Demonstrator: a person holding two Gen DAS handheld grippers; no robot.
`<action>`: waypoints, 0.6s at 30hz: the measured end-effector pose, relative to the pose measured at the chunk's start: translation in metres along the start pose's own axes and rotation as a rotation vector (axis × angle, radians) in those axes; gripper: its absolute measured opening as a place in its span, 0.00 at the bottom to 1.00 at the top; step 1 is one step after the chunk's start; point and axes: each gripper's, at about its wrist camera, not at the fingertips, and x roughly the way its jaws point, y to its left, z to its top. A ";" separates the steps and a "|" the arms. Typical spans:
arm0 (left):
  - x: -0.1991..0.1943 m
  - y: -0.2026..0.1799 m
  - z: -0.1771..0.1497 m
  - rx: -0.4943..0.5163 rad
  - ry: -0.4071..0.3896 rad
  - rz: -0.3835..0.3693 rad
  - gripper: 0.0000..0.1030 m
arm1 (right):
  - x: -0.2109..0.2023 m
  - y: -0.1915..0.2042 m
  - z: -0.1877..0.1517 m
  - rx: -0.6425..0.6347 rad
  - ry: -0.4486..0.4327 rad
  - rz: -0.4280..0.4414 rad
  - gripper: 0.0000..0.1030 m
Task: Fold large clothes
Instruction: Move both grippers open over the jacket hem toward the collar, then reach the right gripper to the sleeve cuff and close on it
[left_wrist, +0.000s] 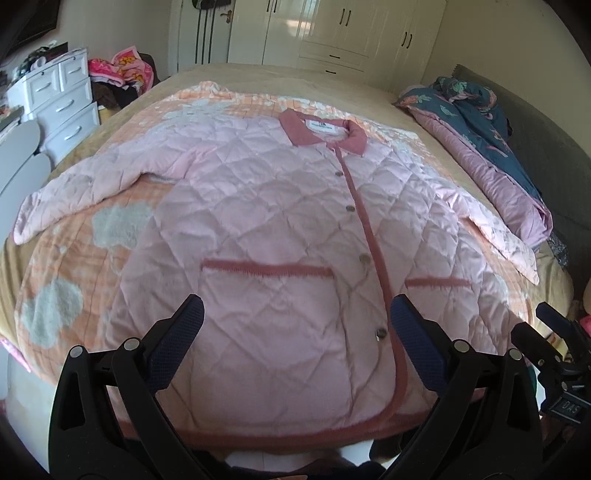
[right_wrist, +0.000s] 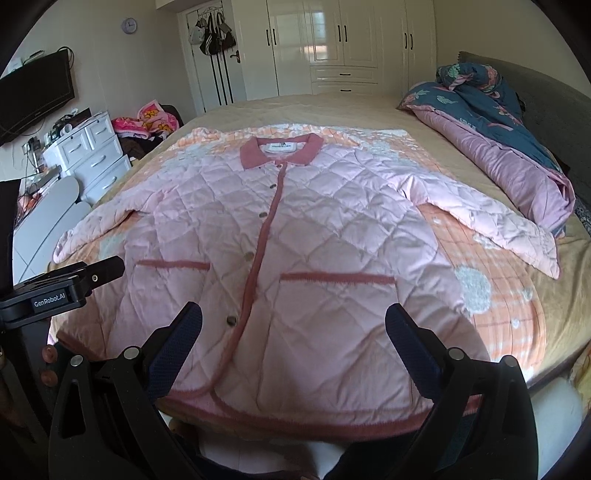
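Hovering over the near edge of the bed (left_wrist: 362, 79), I hold both tools above a pink quilted jacket (left_wrist: 280, 206) that lies flat, front up and buttoned, on an orange patterned blanket (left_wrist: 62, 266). The left gripper (left_wrist: 297, 314) has its jaws spread wide and grips nothing; the right gripper (right_wrist: 293, 317) is likewise wide open and empty. The collar (right_wrist: 279, 153) points away from me, the hem (right_wrist: 295, 417) hangs just at the near edge, and both sleeves lie spread out to the sides.

Nothing is folded yet, by my judgement, so the first move is bringing the sleeves in. I would take the left sleeve (left_wrist: 77, 192) near its cuff with the left tool and the right sleeve (right_wrist: 491, 221) with the right one, pinching only the top padded layer and not the blanket beneath. Padding this thick resists a crease, so I would lay each sleeve across the chest and press it down. A rumpled quilt (right_wrist: 509, 155) lies close to the right cuff; I should keep clear of it.
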 end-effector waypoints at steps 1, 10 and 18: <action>0.000 0.001 0.003 -0.006 -0.002 -0.003 0.92 | 0.002 0.000 0.004 0.002 -0.003 0.001 0.96; 0.011 0.003 0.042 -0.018 -0.021 -0.008 0.92 | 0.021 -0.011 0.043 0.051 -0.001 0.006 0.96; 0.023 -0.003 0.079 -0.024 -0.043 -0.004 0.92 | 0.037 -0.022 0.078 0.087 -0.015 -0.004 0.96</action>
